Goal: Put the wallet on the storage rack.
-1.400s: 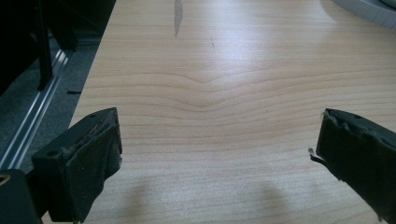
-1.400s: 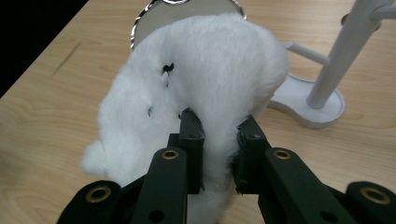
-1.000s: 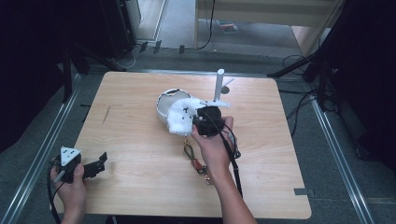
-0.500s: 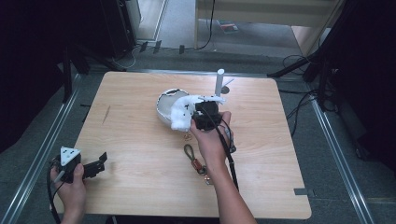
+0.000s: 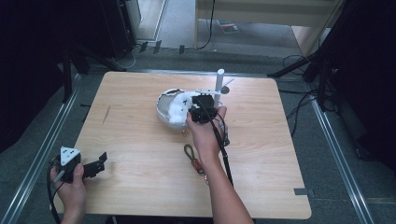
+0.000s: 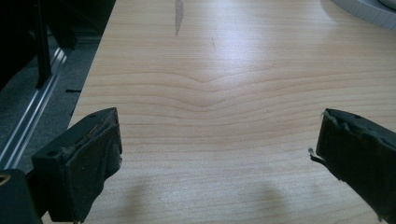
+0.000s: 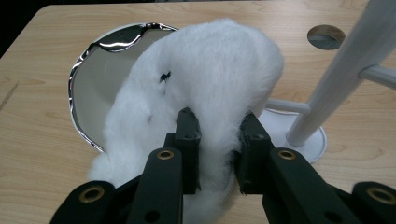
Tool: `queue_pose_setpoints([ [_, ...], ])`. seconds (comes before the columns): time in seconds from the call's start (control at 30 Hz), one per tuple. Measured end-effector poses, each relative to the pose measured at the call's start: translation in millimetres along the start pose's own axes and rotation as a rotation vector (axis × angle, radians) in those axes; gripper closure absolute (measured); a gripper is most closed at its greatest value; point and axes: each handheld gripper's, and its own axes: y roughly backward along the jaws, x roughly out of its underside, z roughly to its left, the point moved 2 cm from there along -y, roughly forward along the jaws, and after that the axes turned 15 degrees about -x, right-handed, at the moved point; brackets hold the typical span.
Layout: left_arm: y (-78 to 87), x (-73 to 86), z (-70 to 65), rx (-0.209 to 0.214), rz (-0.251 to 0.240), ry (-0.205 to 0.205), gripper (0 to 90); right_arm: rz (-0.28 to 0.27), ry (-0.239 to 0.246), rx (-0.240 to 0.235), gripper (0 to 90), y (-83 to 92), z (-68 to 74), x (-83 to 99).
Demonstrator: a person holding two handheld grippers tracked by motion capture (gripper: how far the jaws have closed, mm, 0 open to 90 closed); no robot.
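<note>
- Left gripper (image 5: 95,165): near-left corner of the table (image 5: 140,186), held low in the person's left hand (image 5: 72,184). Grey three-cornered plate on top.
- Left gripper view: both black jaws stand wide apart, bare wood between them, nothing gripped. White curved edge at top right corner of that view, too little of it to identify.
- Cord loop with a red-brown clasp (image 5: 192,156): lies flat on the table just left of the right forearm, nearer than the fluffy thing. Apart from both grippers.
- Right gripper (image 7: 217,128): mid-table, in the right hand (image 5: 203,133), cable trailing back along the forearm.
- Jaws partly closed and clamped on a fold of the white fluffy piece (image 7: 210,74); fur bulges out either side of the pads. So: holding it.
- White fluffy piece sits half in, half over the near rim of the shiny metal bowl (image 7: 88,60); its lower end hangs toward the gripper. Small dark mark on its upper left side.
- Bowl: centre of table, rim reflective, inside pale.
- White stand (image 7: 341,65): upright post on a round flat base, just right of the fluffy piece, thin side pegs sticking out. Base near the fur; touching or not, cannot tell.
- Round hole in the tabletop (image 7: 326,36) behind the stand.
- Beyond the far edge: dark floor, cables (image 5: 299,60).
</note>
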Motion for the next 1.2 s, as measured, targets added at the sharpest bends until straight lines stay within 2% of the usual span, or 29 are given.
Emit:
queue_pose_setpoints([
  [0.13, 0.0, 0.0, 0.0, 0.000, 0.001, 0.001, 0.7, -0.009, 0.000, 0.008, 71.9, -7.7, 3.6, -3.9],
  [0.2, 0.0, 0.0, 0.1, 0.000, 0.002, 0.002, 0.7, -0.028, 0.009, 0.000, 66.0, -9.6, 5.3, -5.0],
  [0.23, -0.1, 0.0, 0.1, 0.001, 0.002, 0.003, 0.7, -0.039, 0.025, -0.012, 59.0, -11.3, 6.8, -5.8],
  [0.27, -0.2, -0.1, 0.1, 0.001, 0.003, 0.004, 0.7, -0.046, 0.038, -0.023, 55.7, -12.1, 7.4, -6.1],
  [0.33, -0.2, -0.1, 0.2, 0.001, 0.004, 0.004, 0.7, -0.049, 0.044, -0.027, 53.9, -12.5, 8.0, -6.1],
  [0.5, -0.5, -0.1, 0.2, -0.001, 0.006, 0.006, 0.7, -0.061, 0.062, -0.088, 47.2, -7.6, 10.8, -6.2],
  [0.6, -0.5, -0.2, 0.2, -0.003, 0.007, 0.005, 0.7, -0.056, 0.059, -0.108, 44.1, -3.7, 11.7, -5.8],
  [0.67, -0.5, -0.2, 0.1, -0.004, 0.008, 0.004, 0.7, -0.048, 0.080, -0.120, 40.5, -3.9, 12.3, -4.6],
  [0.73, -0.7, -0.2, 0.0, -0.006, 0.008, 0.002, 0.7, -0.043, 0.130, -0.125, 37.8, -4.5, 14.1, -2.8],
  [0.8, -0.8, -0.3, -0.1, -0.008, 0.010, 0.000, 0.7, -0.036, 0.160, -0.117, 37.3, -5.4, 14.9, -1.2],
  [0.83, -0.7, -0.3, -0.1, -0.009, 0.012, -0.002, 0.7, -0.038, 0.171, -0.122, 39.1, -5.6, 15.0, -1.0],
  [0.87, -0.7, -0.3, -0.2, -0.009, 0.012, -0.002, 0.7, -0.046, 0.186, -0.117, 44.5, -5.5, 14.8, -1.3],
  [0.93, -0.8, -0.3, -0.2, -0.010, 0.012, -0.003, 0.7, -0.059, 0.198, -0.077, 55.3, -5.1, 14.5, -2.3],
  [1.0, -0.8, -0.3, -0.1, -0.010, 0.012, -0.002, 0.7, -0.068, 0.189, -0.056, 61.1, -6.7, 13.8, -3.3],
  [1.03, -0.9, -0.3, -0.1, -0.009, 0.012, 0.000, 0.7, -0.063, 0.190, -0.025, 65.5, -9.9, 14.0, -3.6],
  [1.07, -0.9, -0.3, -0.1, -0.009, 0.012, 0.001, 0.7, -0.063, 0.190, -0.025, 65.5, -9.9, 14.0, -3.6],
  [1.2, -1.0, -0.3, 0.1, -0.007, 0.013, 0.002, 0.7, -0.060, 0.216, 0.031, 68.2, -17.4, 14.0, -2.4],
])
